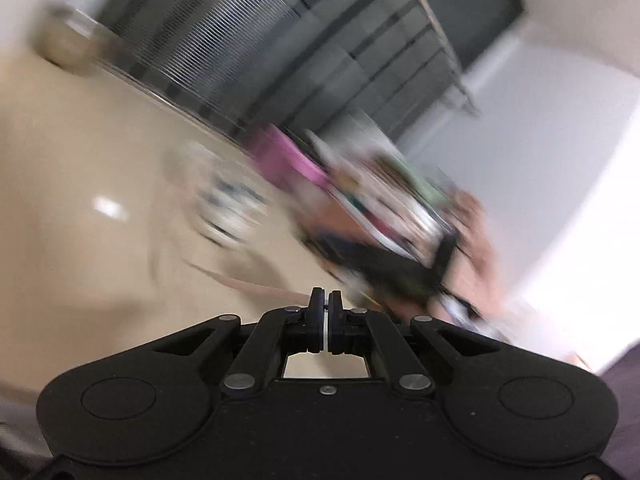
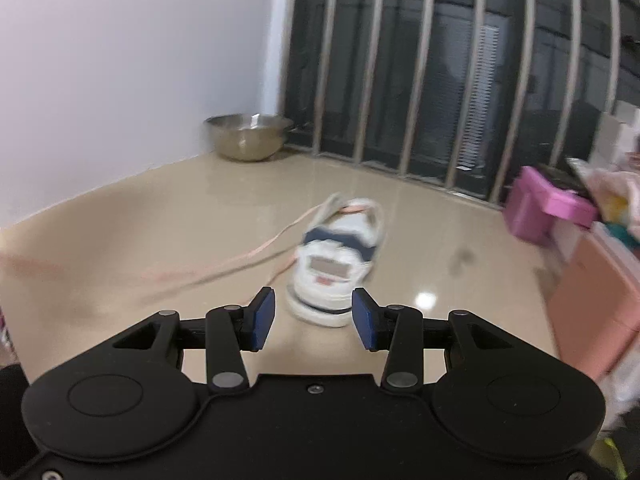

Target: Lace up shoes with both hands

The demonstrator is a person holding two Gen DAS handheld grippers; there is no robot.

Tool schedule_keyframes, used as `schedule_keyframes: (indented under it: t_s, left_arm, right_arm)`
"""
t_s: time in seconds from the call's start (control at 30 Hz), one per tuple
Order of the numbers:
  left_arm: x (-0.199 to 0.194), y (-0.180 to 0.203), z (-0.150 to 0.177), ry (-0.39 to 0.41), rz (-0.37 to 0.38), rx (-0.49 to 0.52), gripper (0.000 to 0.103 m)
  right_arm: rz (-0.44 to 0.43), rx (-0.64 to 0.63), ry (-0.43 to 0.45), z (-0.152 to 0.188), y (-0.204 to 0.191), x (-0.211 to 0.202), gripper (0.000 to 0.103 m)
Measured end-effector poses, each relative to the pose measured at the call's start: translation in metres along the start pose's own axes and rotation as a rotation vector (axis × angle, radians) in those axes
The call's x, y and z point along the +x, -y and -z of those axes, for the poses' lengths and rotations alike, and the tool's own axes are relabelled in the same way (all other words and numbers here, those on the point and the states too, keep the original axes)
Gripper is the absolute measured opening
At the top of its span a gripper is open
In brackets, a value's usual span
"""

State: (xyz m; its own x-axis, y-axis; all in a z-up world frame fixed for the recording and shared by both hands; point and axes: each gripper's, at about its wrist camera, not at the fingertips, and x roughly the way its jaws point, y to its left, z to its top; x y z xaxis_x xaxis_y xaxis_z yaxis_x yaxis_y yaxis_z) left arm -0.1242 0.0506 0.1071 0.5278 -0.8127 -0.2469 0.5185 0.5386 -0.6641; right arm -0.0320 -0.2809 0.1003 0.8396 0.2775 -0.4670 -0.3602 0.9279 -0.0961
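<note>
Near: right gripper [image 2: 314, 316] open, nothing between its pads. Left gripper [image 1: 325, 320] squeezed shut; lace grip too blurry to tell. Farther: white shoe [image 2: 340, 260] on floor [image 2: 420, 216], pink lace [image 2: 240, 260] trailing left. Far left: metal bowl [image 2: 248, 136].

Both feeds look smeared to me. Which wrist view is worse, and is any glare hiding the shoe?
Left wrist view: heavy motion blur, the shoe only a streak, the left gripper sharp. Right wrist view: milder blur, the shoe and its pink lace readable between the right gripper; a glare spot sits on the floor beside the shoe, not over it.
</note>
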Motion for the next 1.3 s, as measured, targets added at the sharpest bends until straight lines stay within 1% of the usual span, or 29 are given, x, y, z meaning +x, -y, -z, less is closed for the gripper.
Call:
schedule_keyframes:
  t_s: [0.03,0.1,0.17,0.23,0.27,0.3,0.33,0.37,0.4,0.43,0.5,0.57,0.6,0.63,0.7,0.73,0.77,0.83,0.87,0.93,1.0,1.03,1.1,1.13,1.17,1.23,1.27,1.3]
  left_arm:
    - [0.022,0.0,0.007,-0.039,0.023,0.011,0.001]
    - [0.066,-0.007,0.02,-0.125,0.022,0.022,0.001]
    - [0.097,-0.019,0.033,-0.197,-0.042,0.034,0.001]
    - [0.113,-0.031,0.044,-0.245,-0.129,0.023,0.002]
    - [0.114,-0.035,0.046,-0.262,-0.151,0.014,0.002]
    - [0.111,-0.037,0.048,-0.259,-0.163,0.014,0.005]
    - [0.104,-0.037,0.049,-0.238,-0.17,0.024,0.01]
    - [0.097,-0.037,0.05,-0.218,-0.176,0.034,0.032]
    - [0.087,-0.038,0.051,-0.193,-0.189,0.046,0.061]
    - [0.076,-0.039,0.051,-0.16,-0.208,0.063,0.069]
    - [0.056,-0.039,0.046,-0.107,-0.218,0.082,0.071]
    - [0.035,-0.044,0.041,-0.065,-0.248,0.059,0.071]
    - [0.025,-0.048,0.039,-0.04,-0.281,0.041,0.071]
    - [0.013,-0.054,0.038,-0.02,-0.32,0.026,0.071]
    - [-0.004,-0.064,0.037,0.01,-0.386,0.009,0.071]
    - [-0.014,-0.069,0.036,0.023,-0.416,-0.004,0.071]
    - [-0.022,-0.073,0.035,0.033,-0.439,-0.019,0.071]
    - [-0.036,-0.081,0.032,0.054,-0.467,-0.061,0.071]
    - [-0.043,-0.085,0.031,0.062,-0.483,-0.084,0.071]
    - [-0.056,-0.089,0.03,0.08,-0.515,-0.122,0.071]
    - [-0.065,-0.084,0.025,0.101,-0.553,-0.124,0.071]
    - [-0.069,-0.081,0.024,0.113,-0.572,-0.116,0.071]
    - [-0.077,-0.073,0.025,0.138,-0.608,-0.075,0.071]
    - [-0.08,-0.071,0.027,0.144,-0.625,-0.053,0.071]
    - [-0.083,-0.07,0.029,0.146,-0.64,-0.038,0.071]
    - [-0.085,-0.075,0.032,0.14,-0.657,-0.033,0.071]
    - [-0.085,-0.08,0.033,0.137,-0.657,-0.042,0.071]
    - [-0.085,-0.084,0.033,0.136,-0.652,-0.052,0.071]
  right_arm:
    - [0.024,0.004,0.01,-0.005,0.004,-0.002,0.045]
    - [0.06,0.015,0.029,-0.013,0.01,-0.004,0.045]
    - [0.072,0.021,0.036,-0.018,0.012,-0.006,0.045]
    - [0.057,0.003,0.031,-0.02,0.008,-0.006,0.045]
    - [0.043,-0.013,0.021,-0.019,0.005,-0.004,0.045]
    - [0.012,-0.025,0.009,-0.019,0.0,-0.003,0.045]
    - [-0.023,-0.03,-0.002,-0.017,-0.005,-0.001,0.045]
    - [-0.06,-0.028,-0.014,-0.015,-0.01,0.002,0.045]
    - [-0.105,-0.028,-0.032,-0.013,-0.017,0.005,0.045]
    - [-0.145,-0.029,-0.051,-0.012,-0.024,0.01,0.045]
    - [-0.228,-0.019,-0.121,-0.007,-0.041,0.026,0.044]
    - [-0.298,-0.017,-0.203,-0.001,-0.06,0.044,0.043]
    - [-0.329,-0.021,-0.249,0.003,-0.07,0.054,0.043]
    - [-0.35,-0.027,-0.295,0.007,-0.08,0.062,0.041]
    - [-0.375,-0.038,-0.378,0.016,-0.1,0.079,0.039]
    - [-0.377,-0.041,-0.405,0.019,-0.108,0.085,0.034]
    - [-0.375,-0.043,-0.422,0.02,-0.115,0.092,0.019]
    - [-0.367,-0.048,-0.436,0.016,-0.132,0.108,0.0]
    - [-0.36,-0.052,-0.429,0.009,-0.143,0.117,0.0]
    - [-0.332,-0.053,-0.414,-0.012,-0.153,0.154,0.0]
    - [-0.301,-0.084,-0.366,-0.032,-0.161,0.192,0.0]
    - [-0.299,-0.096,-0.358,-0.04,-0.164,0.209,0.003]
    - [-0.301,-0.127,-0.386,-0.052,-0.168,0.232,0.008]
    - [-0.298,-0.144,-0.383,-0.057,-0.168,0.232,0.016]
    - [-0.299,-0.145,-0.357,-0.058,-0.165,0.223,0.025]
    - [-0.299,-0.122,-0.3,-0.059,-0.155,0.197,0.033]
    - [-0.295,-0.094,-0.285,-0.055,-0.149,0.18,0.036]
    - [-0.294,-0.068,-0.283,-0.047,-0.145,0.159,0.036]
